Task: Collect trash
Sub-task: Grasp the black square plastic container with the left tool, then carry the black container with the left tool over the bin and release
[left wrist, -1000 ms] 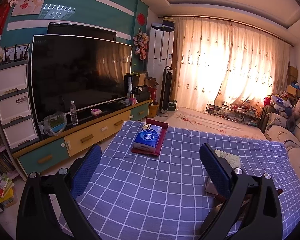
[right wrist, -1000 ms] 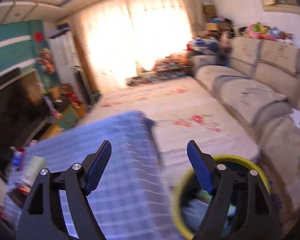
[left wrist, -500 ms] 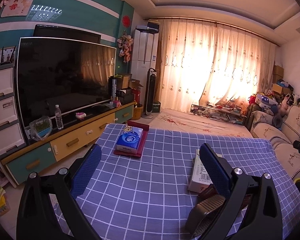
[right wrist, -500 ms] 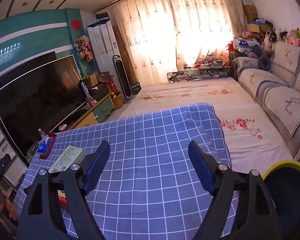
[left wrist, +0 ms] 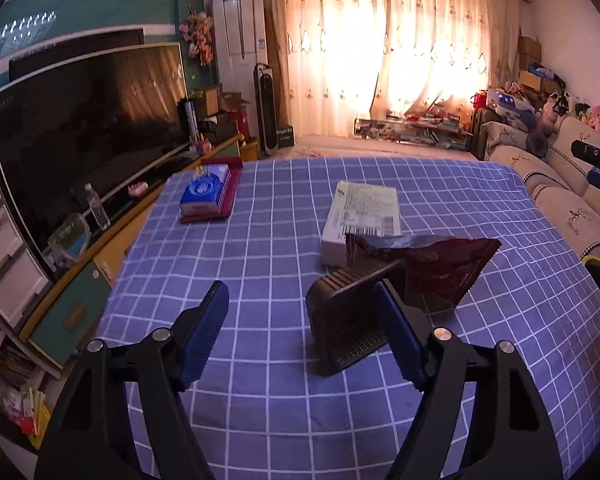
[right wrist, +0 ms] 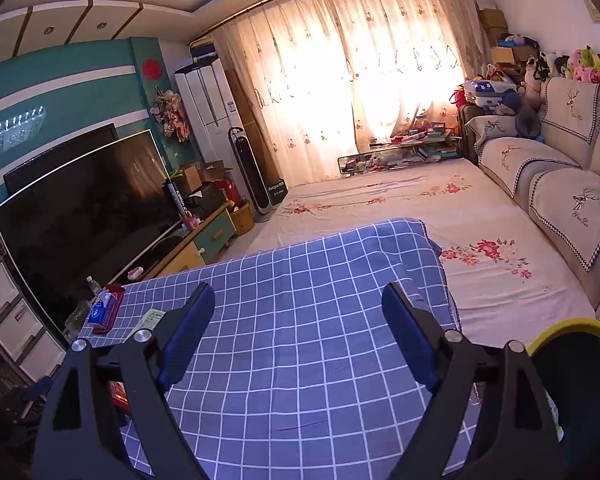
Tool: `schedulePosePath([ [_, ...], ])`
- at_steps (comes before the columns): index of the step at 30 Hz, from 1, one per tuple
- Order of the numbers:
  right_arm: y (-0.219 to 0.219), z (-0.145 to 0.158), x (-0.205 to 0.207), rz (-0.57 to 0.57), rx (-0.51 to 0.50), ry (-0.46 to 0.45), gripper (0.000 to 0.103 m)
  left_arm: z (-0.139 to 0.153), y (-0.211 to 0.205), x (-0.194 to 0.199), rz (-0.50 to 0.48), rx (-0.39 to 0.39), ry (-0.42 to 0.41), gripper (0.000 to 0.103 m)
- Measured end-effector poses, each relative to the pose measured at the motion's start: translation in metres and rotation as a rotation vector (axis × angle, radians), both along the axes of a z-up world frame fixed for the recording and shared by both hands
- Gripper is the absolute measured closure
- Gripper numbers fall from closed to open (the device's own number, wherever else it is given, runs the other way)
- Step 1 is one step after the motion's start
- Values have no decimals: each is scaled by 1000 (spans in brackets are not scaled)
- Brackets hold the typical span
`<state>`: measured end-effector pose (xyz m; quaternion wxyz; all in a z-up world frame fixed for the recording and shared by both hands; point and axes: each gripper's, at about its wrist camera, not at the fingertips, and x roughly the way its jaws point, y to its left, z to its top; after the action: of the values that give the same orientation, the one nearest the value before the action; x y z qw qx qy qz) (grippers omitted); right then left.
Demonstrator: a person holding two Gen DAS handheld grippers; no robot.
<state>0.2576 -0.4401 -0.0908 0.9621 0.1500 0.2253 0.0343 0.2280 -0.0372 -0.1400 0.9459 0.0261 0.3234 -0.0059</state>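
Trash: dark tray (left wrist: 346,320) and wrapper (left wrist: 432,268) on table (left wrist: 260,272), now near left gripper (left wrist: 300,332), jaws closing, empty. Right gripper (right wrist: 298,336) opening, empty, swung back from bin (right wrist: 572,356). Next pickup likely.

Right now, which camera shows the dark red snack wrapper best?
The left wrist view: the snack wrapper lies in full sight on the checked cloth, against the white box. The right wrist view shows only a red scrap behind its own gripper, possibly the wrapper.
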Motion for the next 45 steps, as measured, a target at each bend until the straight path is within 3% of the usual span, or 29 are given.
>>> schedulePosePath([
  [8,5,-7,3,27,4,20,22,-24,-1,25,4,12,99,64],
  [12,11,-8,4,50,-6,22,22,-28,-7,28,-13,16,115,89],
  [21,9,-4,-1,52,18,7,22,-4,-14,1,-34,26,70,92],
  [27,5,12,-16,7,-19,-63,22,14,-40,-25,-98,5,61,92],
  [30,-12,26,-29,-37,-13,-115,22,20,-65,-29,-158,11,54,92],
  [36,-56,41,-61,-99,-13,-127,22,27,-132,-25,-298,28,50,92],
  [45,-155,31,-153,-379,-77,-112,22,28,-281,-17,-610,16,63,92],
])
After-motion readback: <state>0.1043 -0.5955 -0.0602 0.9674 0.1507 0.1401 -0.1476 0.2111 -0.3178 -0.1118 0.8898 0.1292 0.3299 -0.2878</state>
